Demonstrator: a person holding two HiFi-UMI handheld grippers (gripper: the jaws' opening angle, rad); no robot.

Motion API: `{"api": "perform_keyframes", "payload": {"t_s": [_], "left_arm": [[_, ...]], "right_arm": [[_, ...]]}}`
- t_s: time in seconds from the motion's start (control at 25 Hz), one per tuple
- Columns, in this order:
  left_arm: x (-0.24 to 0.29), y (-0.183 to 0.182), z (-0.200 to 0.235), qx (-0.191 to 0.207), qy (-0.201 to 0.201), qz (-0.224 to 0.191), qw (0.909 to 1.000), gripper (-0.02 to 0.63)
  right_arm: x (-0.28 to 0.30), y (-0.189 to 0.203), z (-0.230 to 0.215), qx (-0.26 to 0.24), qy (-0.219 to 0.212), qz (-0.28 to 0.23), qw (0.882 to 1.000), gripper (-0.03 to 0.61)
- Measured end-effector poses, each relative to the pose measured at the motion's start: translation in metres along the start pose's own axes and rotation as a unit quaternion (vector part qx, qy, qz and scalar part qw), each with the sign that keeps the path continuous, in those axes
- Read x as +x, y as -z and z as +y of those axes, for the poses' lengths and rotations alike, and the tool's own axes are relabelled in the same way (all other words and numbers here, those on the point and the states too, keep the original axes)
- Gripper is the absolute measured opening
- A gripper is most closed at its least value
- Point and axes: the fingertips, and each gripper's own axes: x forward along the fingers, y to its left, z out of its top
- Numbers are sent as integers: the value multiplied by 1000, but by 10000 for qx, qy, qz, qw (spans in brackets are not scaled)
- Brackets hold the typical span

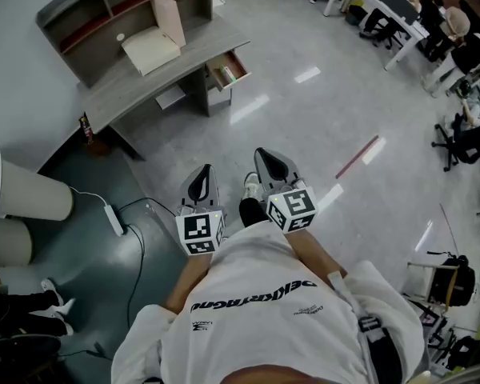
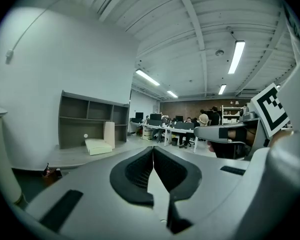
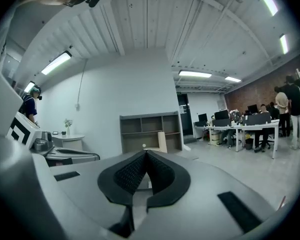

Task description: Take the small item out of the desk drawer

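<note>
Head view first: the person [image 1: 264, 310] stands out on the glossy floor [image 1: 320, 134] with 2 tools side by side in front of the chest, both pointing roughly level toward the grey worktop [image 1: 196, 46], which sits well apart from them, up in the far left corner of the room. The left tool [image 1: 202, 181] is closed, and its own view shows the 2 dark ribbed pads [image 2: 140, 171] meeting at the tips with nothing between them. The right tool [image 1: 272, 166] is the same: pads [image 3: 162, 176] pressed tip to tip, empty. Over at the worktop, the drawer [image 1: 226, 69] on its right end is pulled open, and inside lies the small item [image 1: 230, 75], pale with a green tinge, too small to make out further. Neither tool is anywhere near it. On top of the worktop rests a cream box [image 1: 150, 49] with a tan panel [image 1: 170, 18] standing upright just beside it, in front of the open shelf unit [image 1: 104, 6]. A white power strip [image 1: 114, 218] lies on the darker floor to the person's left.
</note>
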Motion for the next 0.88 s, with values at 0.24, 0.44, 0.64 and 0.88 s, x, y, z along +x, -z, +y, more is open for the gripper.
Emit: {"api": "perform_keyframes", "payload": {"t_s": [0.24, 0.44, 0.64, 0.88], "left_arm": [[58, 0, 13, 141, 22, 148, 9998, 17], [123, -1, 28, 155, -10, 262, 9995, 17], [230, 8, 67, 11, -38, 379, 9993, 17], [337, -16, 65, -132, -197, 503, 9985, 17]], "right_arm": [[51, 6, -28, 71, -176, -10, 9998, 32], [106, 3, -69, 132, -213, -11, 9997, 32], [203, 11, -130, 177, -199, 135, 9996, 32], [271, -11, -206, 209, -457, 323, 9982, 32]]}}
